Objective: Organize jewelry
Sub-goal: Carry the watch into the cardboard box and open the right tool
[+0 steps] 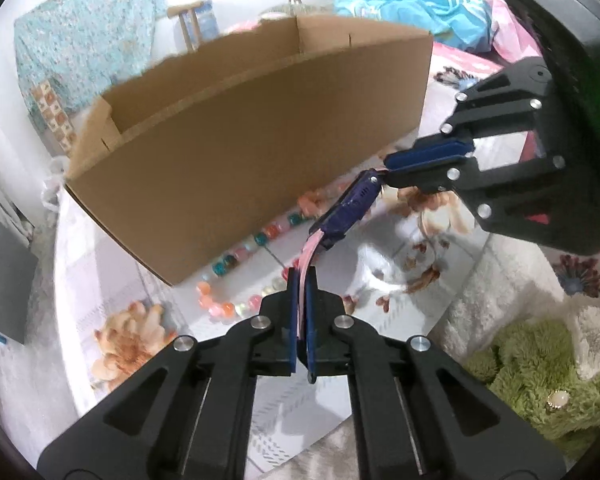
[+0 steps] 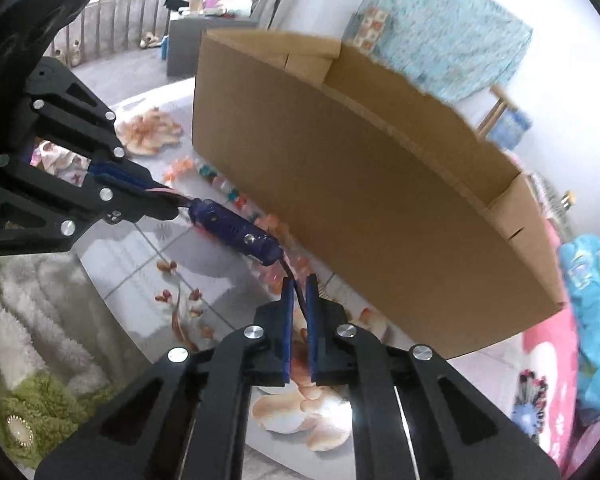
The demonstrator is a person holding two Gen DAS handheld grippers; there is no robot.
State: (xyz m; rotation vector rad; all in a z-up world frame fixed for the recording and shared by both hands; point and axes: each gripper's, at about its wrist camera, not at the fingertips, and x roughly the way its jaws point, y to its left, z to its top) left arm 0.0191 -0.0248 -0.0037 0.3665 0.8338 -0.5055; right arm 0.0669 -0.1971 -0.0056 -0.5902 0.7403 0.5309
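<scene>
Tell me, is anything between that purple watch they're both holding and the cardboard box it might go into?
Only the box's own wall. The purple watch hangs by its straps between the left gripper and right gripper, in front of the cardboard box. Its near side rises above the watch, so it must be lifted over.

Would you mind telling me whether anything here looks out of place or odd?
Yes: a brooch lies loose in the green shaggy rug, off the table. A beaded strand sprawls on the table beside the cardboard box rather than inside it.
</scene>
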